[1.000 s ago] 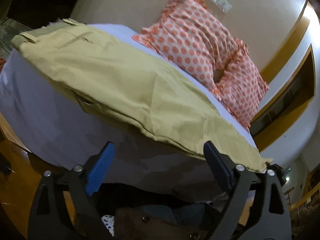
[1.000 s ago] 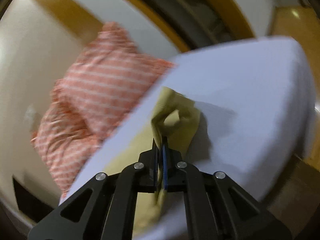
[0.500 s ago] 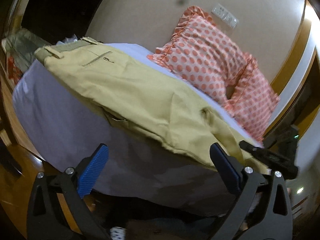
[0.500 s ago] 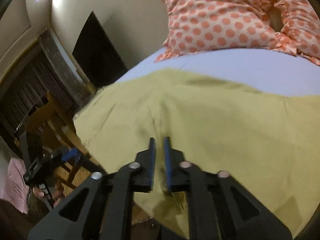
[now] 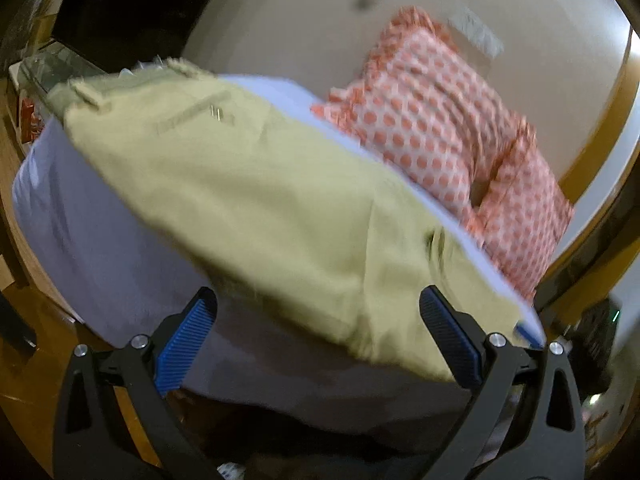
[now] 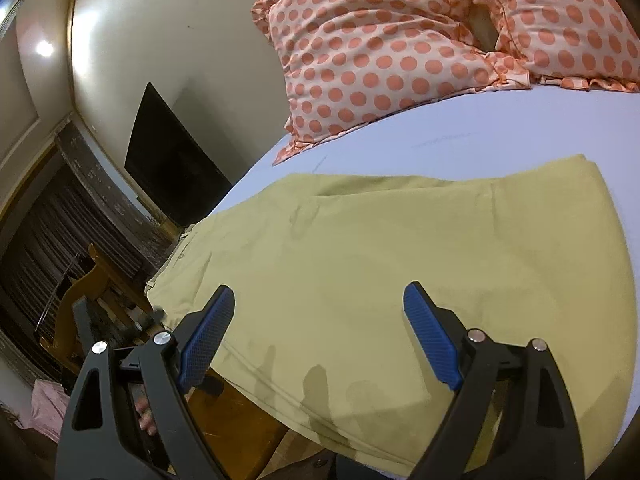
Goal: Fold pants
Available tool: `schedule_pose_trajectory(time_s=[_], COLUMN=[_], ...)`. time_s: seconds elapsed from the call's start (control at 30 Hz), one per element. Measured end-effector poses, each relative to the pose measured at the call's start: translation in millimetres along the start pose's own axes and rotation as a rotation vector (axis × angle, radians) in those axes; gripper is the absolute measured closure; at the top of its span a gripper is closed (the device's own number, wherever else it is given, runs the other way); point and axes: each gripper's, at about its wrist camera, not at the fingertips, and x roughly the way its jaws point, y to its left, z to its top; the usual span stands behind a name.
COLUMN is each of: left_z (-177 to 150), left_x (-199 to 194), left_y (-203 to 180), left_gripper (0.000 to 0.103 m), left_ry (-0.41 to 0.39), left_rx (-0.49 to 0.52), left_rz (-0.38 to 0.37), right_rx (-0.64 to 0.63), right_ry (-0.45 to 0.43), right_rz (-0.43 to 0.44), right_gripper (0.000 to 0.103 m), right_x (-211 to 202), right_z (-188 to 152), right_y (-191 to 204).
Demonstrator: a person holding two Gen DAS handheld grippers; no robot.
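While lying spread across the pale lavender bed sheet (image 6: 500, 136), the khaki-yellow cotton pants (image 6: 400, 264) are resting flat, folded lengthwise, with their near edge hanging just over the side of the mattress.

Item, right gripper (image 6: 320, 320): black frame, two blue ribbed fingers (image 6: 208, 332) standing wide apart. Nothing is sitting between them; they are hovering over the near portion of the pants, and whether the tips are touching the cloth cannot be told.

Item, left gripper (image 5: 316, 336): same build, blue ribbed fingers (image 5: 448, 336) also spread wide and gripping nothing. This view is blurred. The fingers are pointing at the side of the bed, one on each side of the drooping edge of the pants (image 5: 260, 200), with a gap showing between pads and fabric.

Item, pants, further detail: in the left wrist view the waistband end with a welt pocket (image 5: 192, 114) is lying toward the far left corner of the bed, the leg end running toward the lower right.

Item, two orange-and-white polka-dot ruffled pillows (image 6: 400, 48): leaning against the beige wall (image 6: 192, 32) at the head of the bed, beyond the pants and apart from them.

Item, dark flat screen (image 6: 172, 160): standing against the wall to the left of the bed.

Item, wooden chair (image 6: 92, 288): standing beside the bed in the right wrist view.
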Motion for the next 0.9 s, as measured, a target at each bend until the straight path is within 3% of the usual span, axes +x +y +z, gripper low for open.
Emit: schedule_pose_trajectory(time_s=[0.13, 0.23, 0.33, 0.4, 0.5, 0.63, 0.73, 0.83, 0.9], left_z=[23.6, 37.8, 50.8, 54.4, 58.1, 84.0, 110.4, 116.1, 87.0], left_x=[-5.2, -9.5, -13.5, -6.0, 7.8, 1.7, 1.5, 11.7, 25.0], left_y=[11.2, 34.5, 69.1, 89.1, 93.0, 49.3, -27.9, -130.7, -212.3], left_gripper=[0.003, 0.007, 0.037, 0.082, 0.093, 0.095, 0.096, 0.096, 0.095], left_ry=[-0.049, -0.097, -0.146, -0.139, -0.105, -0.075, -0.090, -0.091, -0.048], left_rx=[-0.075, -0.185, -0.368, -0.462, -0.468, -0.286, 0.012, 0.322, 0.584], left_rz=[-0.018, -0.013, -0.060, -0.070, -0.041, 0.110, 0.210, 0.133, -0.009], right_rx=[0.022, 0.046, 0.059, 0.064, 0.070, 0.074, 0.095, 0.128, 0.169], right_ry=[-0.007, -0.008, -0.011, -0.012, -0.014, -0.029, -0.063, -0.130, -0.210], right_rz=[0.008, 0.007, 0.008, 0.012, 0.023, 0.028, 0.018, -0.024, -0.074], right_gripper=[0.015, 0.015, 0.015, 0.015, 0.015, 0.015, 0.015, 0.015, 0.015], right_x=[1.3, 1.9, 2.0, 3.0, 3.9, -3.4, -16.6, -39.7, -66.4], right_z=[0.3, -1.9, -4.0, -4.8, -5.9, -5.7, -3.8, 0.1, 1.6], right_y=[-5.2, -11.9, -16.8, -19.5, -22.0, -25.7, -35.6, -49.4, -65.1])
